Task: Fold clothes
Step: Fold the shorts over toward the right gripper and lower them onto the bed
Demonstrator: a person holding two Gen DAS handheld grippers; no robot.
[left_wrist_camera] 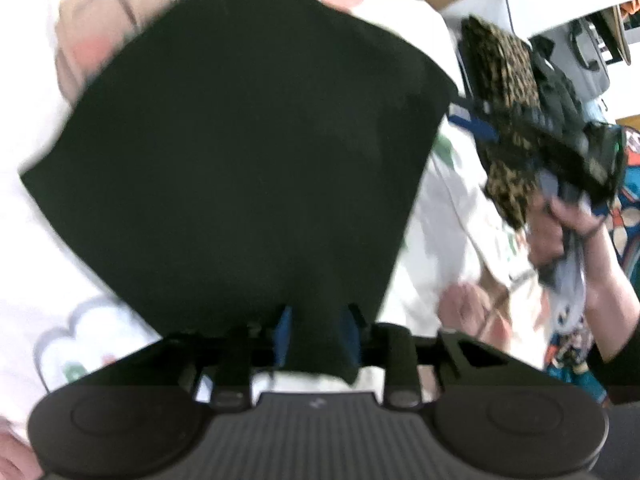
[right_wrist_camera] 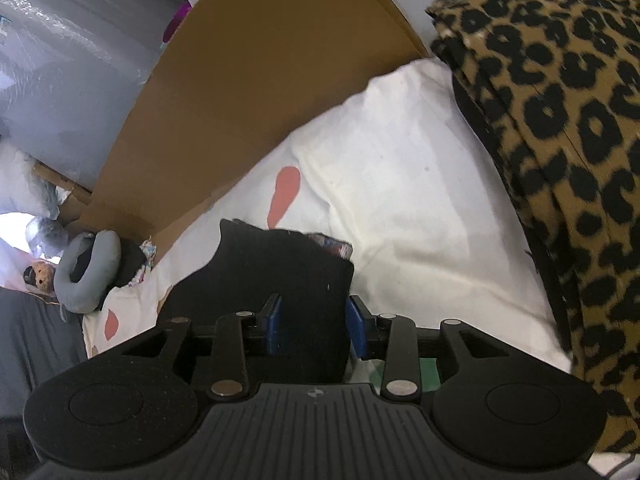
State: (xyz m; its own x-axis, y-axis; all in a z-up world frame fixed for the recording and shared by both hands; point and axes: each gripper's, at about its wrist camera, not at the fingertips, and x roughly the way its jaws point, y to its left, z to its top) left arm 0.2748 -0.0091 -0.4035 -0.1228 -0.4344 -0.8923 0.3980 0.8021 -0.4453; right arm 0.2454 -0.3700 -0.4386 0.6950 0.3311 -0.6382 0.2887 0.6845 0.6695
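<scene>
My left gripper (left_wrist_camera: 318, 320) is shut on a black garment (left_wrist_camera: 248, 152), which spreads out flat and wide in front of it above the white bedding (left_wrist_camera: 36, 240). My right gripper (right_wrist_camera: 314, 320) is shut on a bunched corner of black cloth (right_wrist_camera: 276, 276). A leopard-print garment (right_wrist_camera: 560, 152) hangs close at the right of the right wrist view. In the left wrist view the leopard-print garment (left_wrist_camera: 504, 120) hangs over the right gripper (left_wrist_camera: 576, 152), held by a hand.
White bedding with red spots (right_wrist_camera: 400, 184) lies below. A brown cardboard panel (right_wrist_camera: 256, 80) stands behind it. A grey neck pillow (right_wrist_camera: 86, 272) lies at the left. A second hand (left_wrist_camera: 464, 308) rests on the bedding at right.
</scene>
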